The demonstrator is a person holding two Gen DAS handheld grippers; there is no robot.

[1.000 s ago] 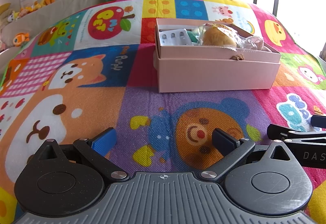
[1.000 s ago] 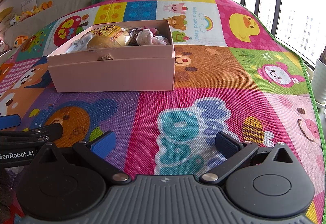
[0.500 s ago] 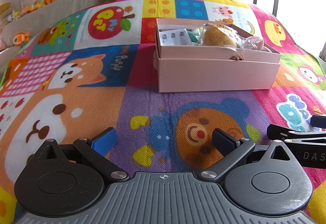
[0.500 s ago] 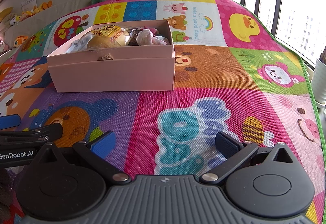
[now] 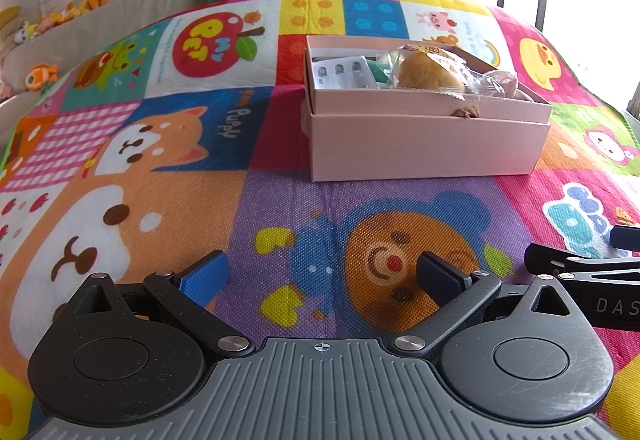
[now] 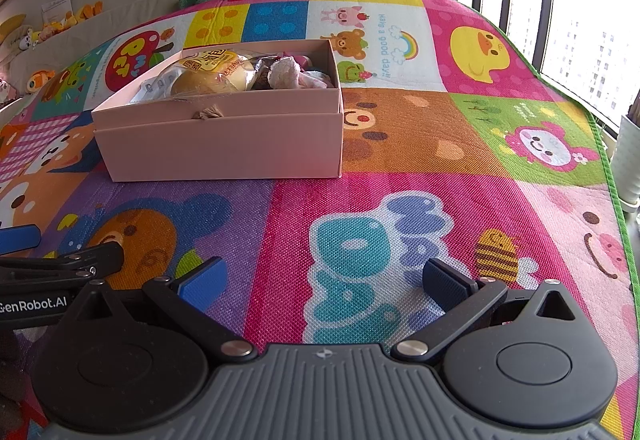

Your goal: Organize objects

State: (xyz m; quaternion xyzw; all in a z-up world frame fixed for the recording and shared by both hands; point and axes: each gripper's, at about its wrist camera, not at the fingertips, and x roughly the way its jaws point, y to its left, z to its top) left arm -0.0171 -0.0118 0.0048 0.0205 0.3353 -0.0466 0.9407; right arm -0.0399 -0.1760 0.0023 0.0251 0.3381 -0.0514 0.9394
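Grippers idle, box packed

We see the left hand-held gripper and the right hand-held gripper both spread wide and empty, low over the colourful cartoon play mat. Ahead of them, the open pink cardboard box sits on the mat and holds a plastic-wrapped bun.

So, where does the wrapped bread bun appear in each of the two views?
Left wrist view: wrapped bread bun, upper right of centre, in the right half of the pink box.
Right wrist view: the bun, upper left, in the box's left half.
Shared landmark: the small brown knot on the box's front wall.
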